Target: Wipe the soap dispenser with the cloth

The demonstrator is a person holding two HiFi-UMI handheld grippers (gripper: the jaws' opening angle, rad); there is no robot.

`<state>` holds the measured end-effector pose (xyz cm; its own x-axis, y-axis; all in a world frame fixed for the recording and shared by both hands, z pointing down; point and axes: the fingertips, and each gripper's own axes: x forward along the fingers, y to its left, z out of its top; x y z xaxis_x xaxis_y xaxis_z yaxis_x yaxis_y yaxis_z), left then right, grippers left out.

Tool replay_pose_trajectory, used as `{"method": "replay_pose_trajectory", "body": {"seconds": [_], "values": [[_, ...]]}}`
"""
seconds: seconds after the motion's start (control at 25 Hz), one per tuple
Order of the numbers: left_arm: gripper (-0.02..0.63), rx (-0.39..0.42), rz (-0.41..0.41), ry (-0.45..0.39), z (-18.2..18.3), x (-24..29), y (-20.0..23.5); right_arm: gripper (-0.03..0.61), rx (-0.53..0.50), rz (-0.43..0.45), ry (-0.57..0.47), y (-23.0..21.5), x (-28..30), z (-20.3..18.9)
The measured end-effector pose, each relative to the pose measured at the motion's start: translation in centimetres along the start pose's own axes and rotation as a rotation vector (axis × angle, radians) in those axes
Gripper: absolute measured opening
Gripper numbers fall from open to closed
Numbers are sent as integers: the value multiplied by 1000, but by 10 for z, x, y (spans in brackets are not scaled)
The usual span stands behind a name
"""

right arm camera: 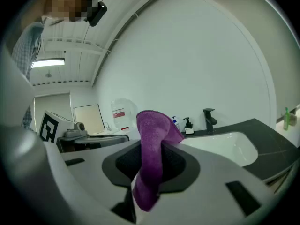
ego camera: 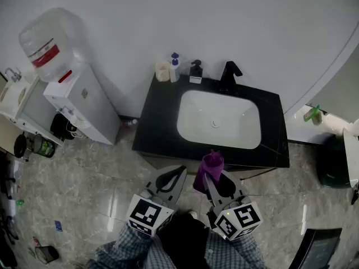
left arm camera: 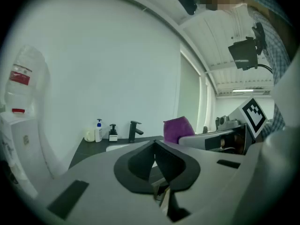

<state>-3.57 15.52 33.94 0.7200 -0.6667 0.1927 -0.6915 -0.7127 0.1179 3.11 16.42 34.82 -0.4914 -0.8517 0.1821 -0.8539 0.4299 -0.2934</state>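
The soap dispenser [ego camera: 196, 72], dark with a black pump, stands at the back of the black counter [ego camera: 154, 125], left of the black faucet [ego camera: 229, 76]. It also shows small in the left gripper view [left arm camera: 113, 133] and the right gripper view [right arm camera: 188, 125]. My right gripper [ego camera: 210, 174] hangs in front of the counter's near edge, shut on a purple cloth [ego camera: 212, 164] that sticks up between its jaws [right arm camera: 152, 153]. Beside it, my left gripper [ego camera: 178, 172] is shut with nothing in it [left arm camera: 155, 146]. Both are far from the dispenser.
A white bottle with a blue pump [ego camera: 175, 67] and a cream cup [ego camera: 162, 72] stand left of the dispenser. The white sink basin [ego camera: 219, 119] fills the counter's middle. A water cooler [ego camera: 78, 94] stands to the left, a dark bin [ego camera: 335, 162] to the right.
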Motion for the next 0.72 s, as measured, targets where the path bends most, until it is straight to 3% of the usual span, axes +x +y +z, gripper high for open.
{"method": "replay_pose_trajectory", "body": {"seconds": [0.72], "values": [[11,5,18,6,-1,2,5,91,-9,-8,-2,-6,-4,4]]}}
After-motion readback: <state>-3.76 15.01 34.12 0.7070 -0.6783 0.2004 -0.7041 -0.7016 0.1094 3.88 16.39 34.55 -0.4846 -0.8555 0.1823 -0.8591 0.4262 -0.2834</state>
